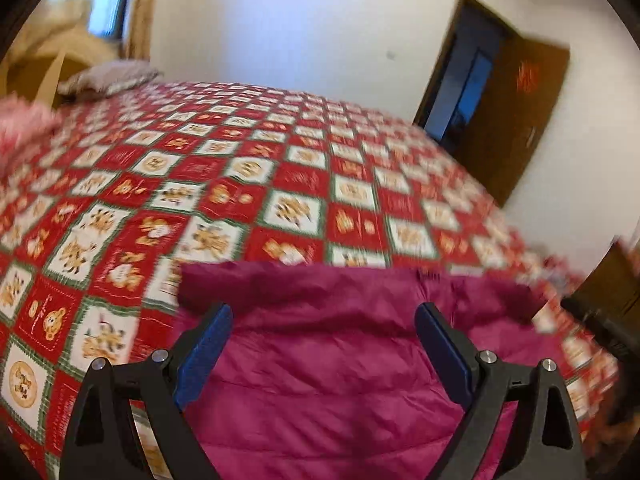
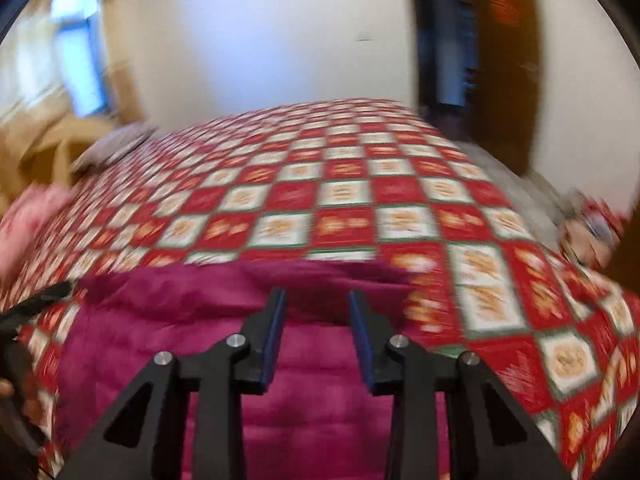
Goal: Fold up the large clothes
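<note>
**A:** Where was the garment?

**B:** A large magenta quilted jacket (image 1: 340,360) lay flat on the bed (image 1: 240,168), at the near edge of its red-and-white checked cover. The jacket's far edge looked like a thick doubled-over band, which suggested one fold had already been laid there, though blur made that uncertain.

**A:** And the claws?

**B:** The left claw (image 1: 324,320) hung above the jacket with its blue-padded jaws spread wide and nothing between them. The right claw (image 2: 316,304) hung over the jacket's right part, jaws only partly apart, also holding nothing. No fabric touched either set of pads.

**A:** Why empty over the jacket?

**B:** My reading was that both had let go of the cloth so the fold could settle, and were poised over it to choose the next grip. Both views were smeared with motion.

**A:** Anything else around the jacket?

**B:** Beyond the jacket, at the bed's far left corner, sat a grey pillow (image 1: 108,80). Left of the jacket, at the bed's edge, was something fluffy and pink (image 1: 24,124). Past the bed, right of the jacket, a brown door (image 1: 516,120) stood open in a white wall
</note>
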`<state>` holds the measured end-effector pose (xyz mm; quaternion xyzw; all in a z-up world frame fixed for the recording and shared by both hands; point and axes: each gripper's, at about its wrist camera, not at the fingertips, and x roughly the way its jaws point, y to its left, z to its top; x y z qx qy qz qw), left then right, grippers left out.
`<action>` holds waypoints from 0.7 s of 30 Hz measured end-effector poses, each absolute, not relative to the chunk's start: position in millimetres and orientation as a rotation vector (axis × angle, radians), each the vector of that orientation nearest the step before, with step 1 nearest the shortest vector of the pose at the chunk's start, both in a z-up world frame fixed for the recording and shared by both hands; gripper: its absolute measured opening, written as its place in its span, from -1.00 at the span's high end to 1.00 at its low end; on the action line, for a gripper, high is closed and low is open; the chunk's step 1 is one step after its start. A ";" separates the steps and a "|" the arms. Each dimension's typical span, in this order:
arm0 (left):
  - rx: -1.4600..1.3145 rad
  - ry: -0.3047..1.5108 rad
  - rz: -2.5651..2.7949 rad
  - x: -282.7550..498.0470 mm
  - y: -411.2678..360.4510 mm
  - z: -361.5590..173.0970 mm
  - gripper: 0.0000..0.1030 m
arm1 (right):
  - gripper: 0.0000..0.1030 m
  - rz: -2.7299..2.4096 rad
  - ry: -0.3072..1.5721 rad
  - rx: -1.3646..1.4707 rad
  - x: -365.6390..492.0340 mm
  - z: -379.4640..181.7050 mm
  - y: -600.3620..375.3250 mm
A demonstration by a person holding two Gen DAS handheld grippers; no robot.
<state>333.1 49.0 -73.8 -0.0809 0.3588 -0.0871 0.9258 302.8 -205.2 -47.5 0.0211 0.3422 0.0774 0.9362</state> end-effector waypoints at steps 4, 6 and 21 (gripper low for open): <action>-0.076 0.734 -0.096 350.6 14.5 -87.2 -0.80 | -0.02 0.191 0.734 -0.085 328.7 -68.4 -146.3; -0.044 0.720 -0.052 358.8 9.2 -93.9 -0.80 | 0.04 0.177 0.768 -0.131 344.9 -86.0 -134.4; -0.120 0.824 -0.073 389.1 5.0 -153.7 -0.88 | 0.23 0.060 0.827 -0.064 367.3 -142.6 -151.7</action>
